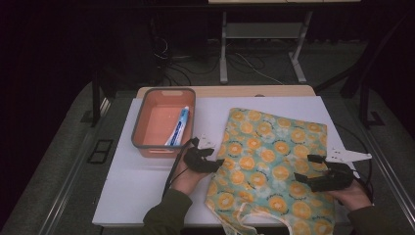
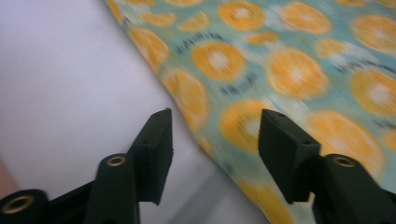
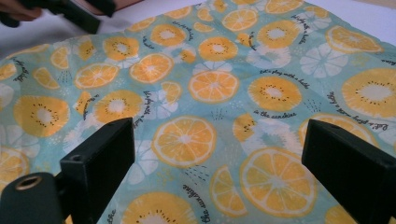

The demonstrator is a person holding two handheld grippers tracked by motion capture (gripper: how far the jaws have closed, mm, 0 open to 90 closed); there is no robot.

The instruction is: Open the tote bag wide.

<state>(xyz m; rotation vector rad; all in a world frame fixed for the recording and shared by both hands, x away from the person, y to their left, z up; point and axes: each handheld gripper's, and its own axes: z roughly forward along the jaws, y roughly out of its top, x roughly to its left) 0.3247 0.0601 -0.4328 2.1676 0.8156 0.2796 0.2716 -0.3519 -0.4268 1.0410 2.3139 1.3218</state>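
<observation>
A tote bag of teal cloth printed with orange slices lies flat on the white table top, its handles toward the near edge. My left gripper hovers at the bag's left edge. In the left gripper view the gripper is open, and the bag's edge runs below the gap with neither jaw touching it. My right gripper is over the bag's right part. It stands wide open above the cloth, holding nothing.
An orange bin with a grey rim stands at the back left of the table, holding a blue-and-white tube. Bare white table surface lies left of the bag. Table legs and cables are on the floor behind.
</observation>
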